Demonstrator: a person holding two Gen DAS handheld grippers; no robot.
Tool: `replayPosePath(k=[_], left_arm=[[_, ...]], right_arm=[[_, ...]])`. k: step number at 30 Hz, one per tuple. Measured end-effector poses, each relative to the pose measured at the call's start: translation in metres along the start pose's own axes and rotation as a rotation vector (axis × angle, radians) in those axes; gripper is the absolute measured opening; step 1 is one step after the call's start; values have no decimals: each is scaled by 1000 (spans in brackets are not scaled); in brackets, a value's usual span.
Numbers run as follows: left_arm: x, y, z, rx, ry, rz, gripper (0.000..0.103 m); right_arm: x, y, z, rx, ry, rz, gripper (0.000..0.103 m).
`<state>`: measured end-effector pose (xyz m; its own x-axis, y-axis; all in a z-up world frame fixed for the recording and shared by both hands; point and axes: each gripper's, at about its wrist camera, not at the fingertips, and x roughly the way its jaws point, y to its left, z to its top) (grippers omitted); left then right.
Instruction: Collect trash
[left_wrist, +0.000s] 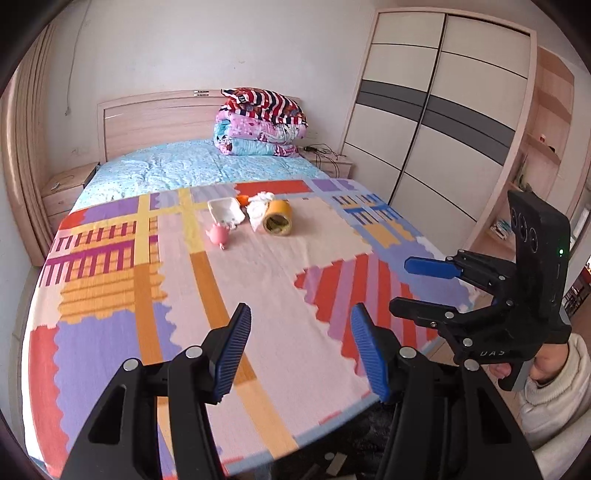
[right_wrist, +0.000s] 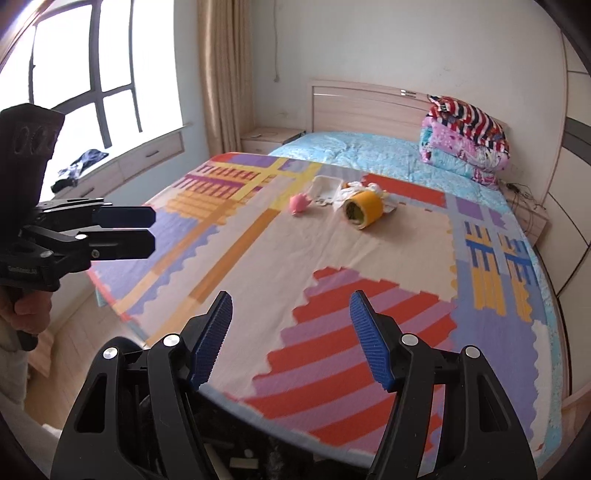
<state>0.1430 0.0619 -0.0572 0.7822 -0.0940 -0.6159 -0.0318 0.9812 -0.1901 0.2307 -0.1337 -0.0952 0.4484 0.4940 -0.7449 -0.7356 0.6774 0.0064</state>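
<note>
A small pile of items lies mid-bed on the patterned blanket (left_wrist: 258, 288): a yellow tape roll (left_wrist: 277, 218) on its side, crumpled white paper (left_wrist: 258, 206), a white foam tray (left_wrist: 223, 210), a pink toy pig (left_wrist: 218, 236) and an orange scrap (left_wrist: 242, 199). They also show in the right wrist view: tape roll (right_wrist: 364, 208), paper (right_wrist: 360, 190), tray (right_wrist: 327, 188), pig (right_wrist: 299, 203). My left gripper (left_wrist: 301, 317) is open and empty above the bed's foot, far from the pile. My right gripper (right_wrist: 291, 302) is open and empty, also near the foot edge.
Folded quilts (left_wrist: 258, 123) sit by the headboard (left_wrist: 155, 122). A wardrobe (left_wrist: 443, 122) stands right of the bed, a nightstand (left_wrist: 66, 188) left. A window and curtain (right_wrist: 221, 74) are on the left side. The right gripper also shows in the left wrist view (left_wrist: 406, 284).
</note>
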Motion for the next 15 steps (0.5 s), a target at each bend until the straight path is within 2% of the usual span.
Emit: replayPosePath(k=[8,15], left_arm=[[36,33,35,-41,3,24,54],[79,59,52,-74,55,62,54]], right_arm=[[36,-27,33,61,0,-20,66],[80,-56,63,158,21,6,66]])
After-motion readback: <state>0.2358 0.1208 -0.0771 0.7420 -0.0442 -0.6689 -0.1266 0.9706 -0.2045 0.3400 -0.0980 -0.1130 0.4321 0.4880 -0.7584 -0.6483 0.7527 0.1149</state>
